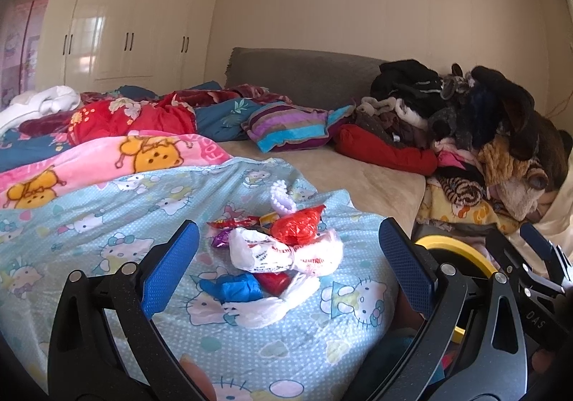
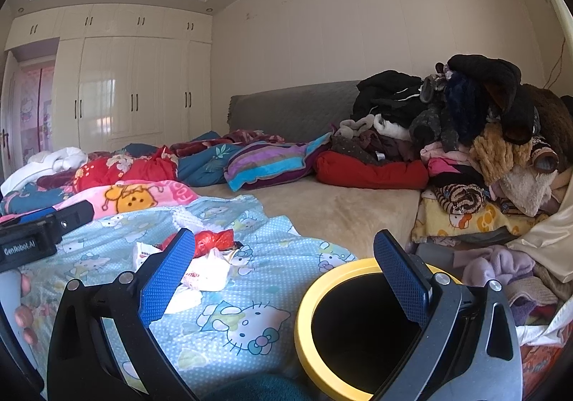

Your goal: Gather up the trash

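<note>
From the left wrist camera I see my left gripper (image 1: 288, 266) with its jaws spread wide and holding nothing, hovering over the trash pile (image 1: 283, 250) — a white bag (image 1: 286, 254), a red bag (image 1: 297, 223), a blue bag (image 1: 232, 286) and candy wrappers (image 1: 229, 223), all lying on the light blue blanket (image 1: 107, 240) of the bed. Just right of the pile, past the blanket's edge, a yellow rim of the bin (image 1: 454, 250) shows.

From the right wrist camera my right gripper (image 2: 286, 275) is also wide open and empty — the bin (image 2: 322, 286) sits right of the pile (image 2: 207, 257), its dark mouth below the right jaw. The left gripper (image 2: 39, 229) shows left of the pile.
</note>
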A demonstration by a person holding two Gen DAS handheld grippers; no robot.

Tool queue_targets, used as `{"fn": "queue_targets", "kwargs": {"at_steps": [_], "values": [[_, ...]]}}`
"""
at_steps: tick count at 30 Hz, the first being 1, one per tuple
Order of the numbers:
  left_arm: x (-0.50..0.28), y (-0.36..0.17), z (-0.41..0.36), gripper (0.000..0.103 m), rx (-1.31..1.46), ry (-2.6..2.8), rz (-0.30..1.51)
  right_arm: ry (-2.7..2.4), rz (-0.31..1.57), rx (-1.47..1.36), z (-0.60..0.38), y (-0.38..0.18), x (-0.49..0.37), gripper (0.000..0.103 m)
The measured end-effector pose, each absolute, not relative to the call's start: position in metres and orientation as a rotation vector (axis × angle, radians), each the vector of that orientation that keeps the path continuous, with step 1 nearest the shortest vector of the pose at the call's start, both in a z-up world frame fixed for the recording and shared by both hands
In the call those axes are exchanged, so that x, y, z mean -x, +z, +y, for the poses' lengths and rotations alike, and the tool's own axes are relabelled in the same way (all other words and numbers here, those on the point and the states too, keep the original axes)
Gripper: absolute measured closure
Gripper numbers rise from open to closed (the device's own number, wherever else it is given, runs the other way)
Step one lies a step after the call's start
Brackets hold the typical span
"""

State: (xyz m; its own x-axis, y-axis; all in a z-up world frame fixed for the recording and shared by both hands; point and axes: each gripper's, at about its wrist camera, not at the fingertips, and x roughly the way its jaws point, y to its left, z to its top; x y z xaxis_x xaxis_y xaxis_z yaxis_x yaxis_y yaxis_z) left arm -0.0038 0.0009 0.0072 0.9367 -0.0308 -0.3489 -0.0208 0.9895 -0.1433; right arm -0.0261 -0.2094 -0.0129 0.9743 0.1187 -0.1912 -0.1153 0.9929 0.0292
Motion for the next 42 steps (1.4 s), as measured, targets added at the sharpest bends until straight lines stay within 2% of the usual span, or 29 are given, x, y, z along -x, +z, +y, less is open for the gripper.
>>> {"fn": "queue_targets", "kwargs": {"at_steps": [21, 30, 32, 35, 42], "values": [[-0.026, 0.004, 0.086, 0.011, 0.271, 0.110, 0.396, 0.322, 0.356, 0.051, -0.140, -0.009, -0.030, 0.006], [-0.063, 0.008, 0.100, 0.011, 0.299, 0.043, 0.419, 0.356, 0.440, 0.049, -0.126, -0.020, -0.074, 0.006], [-0.081, 0.009, 0.099, 0.011, 0.305, 0.019, 0.441, 0.352, 0.464, 0.035, -0.127, -0.024, -0.086, 0.009], [-0.110, 0.006, 0.095, 0.011, 0.304, -0.001, 0.506, 0.352, 0.520, 0.023, -0.128, -0.032, -0.105, 0.020], [-0.173, -0.013, 0.074, 0.011, 0.297, -0.105, 0.668, 0.372, 0.622, -0.016, -0.136, -0.051, -0.141, 0.032]]}}
